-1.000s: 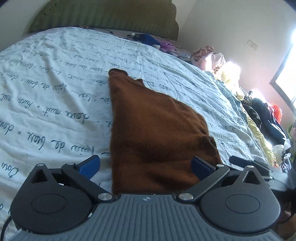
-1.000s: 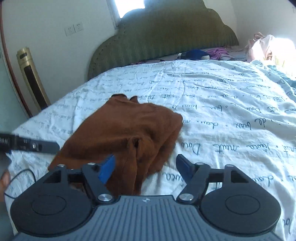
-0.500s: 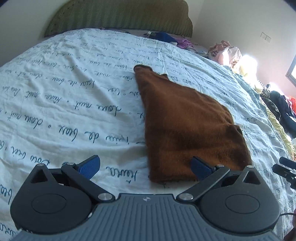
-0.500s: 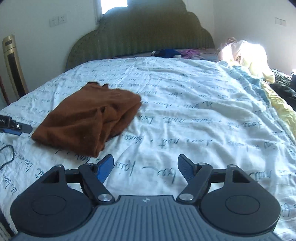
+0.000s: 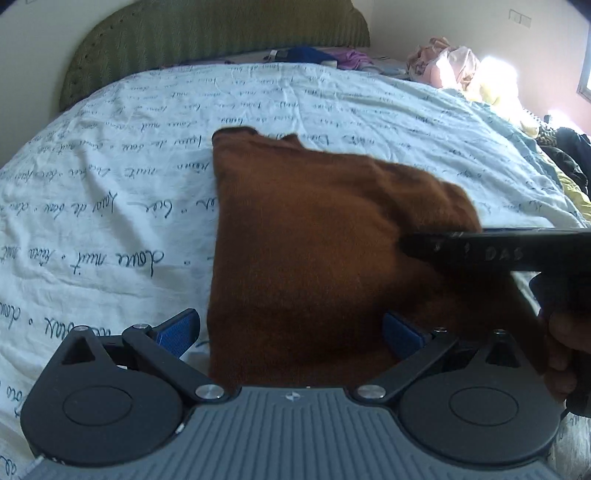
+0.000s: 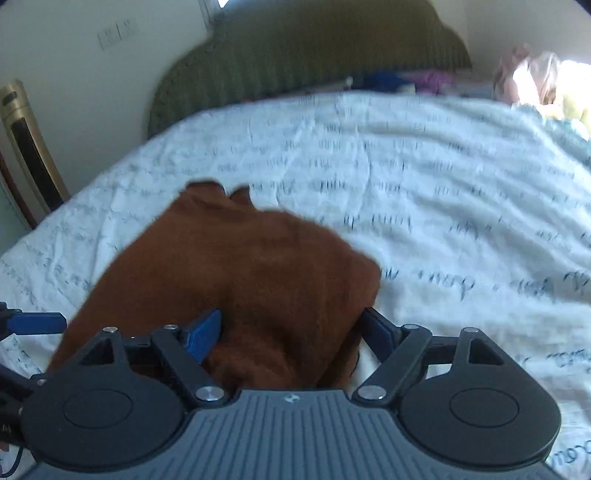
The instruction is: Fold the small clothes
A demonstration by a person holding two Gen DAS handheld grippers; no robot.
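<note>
Left claw (image 5: 290, 334): black linkage arms, ribbed grey housing, blue pads; jaws stand wide, nothing pressed between them. Its left pad sits over the sheet, its right pad over the cloth's near edge; contact cannot be told.

Right claw (image 6: 290, 334): same build. Jaws wide and just been opening further; the cloth's near corner lies between the pads, unpinched. In the left wrist view one of its fingers (image 5: 495, 253) crosses at 3 o'clock, a black bar with pale lettering that covers part of the cloth. A hand (image 5: 561, 354) grips its handle at 4 o'clock.

Brown garment (image 5: 325, 251): rust-brown, fuzzy knit, folded into a rough slab, narrower at the far end where two small tabs stick up. Lies flat on the bed, directly ahead of both claws at 12 o'clock, near edge running under their housings.

Bed sheet (image 5: 110, 192): pale, wrinkled cotton, printed with dark cursive script in rows.

Headboard (image 5: 207, 33): olive green, ribbed fabric, scalloped top, at the far end.

Small clothes (image 5: 321, 55): blue and purple items against the headboard.

Heap of clothes (image 5: 454, 70): pink and yellow, sunlit, at 1 o'clock along the bed's far right edge; darker garments (image 5: 572, 155) lie nearer.

Gold tower appliance (image 6: 26, 144): tall, narrow, at 10 o'clock in the right wrist view, which is blurred.
</note>
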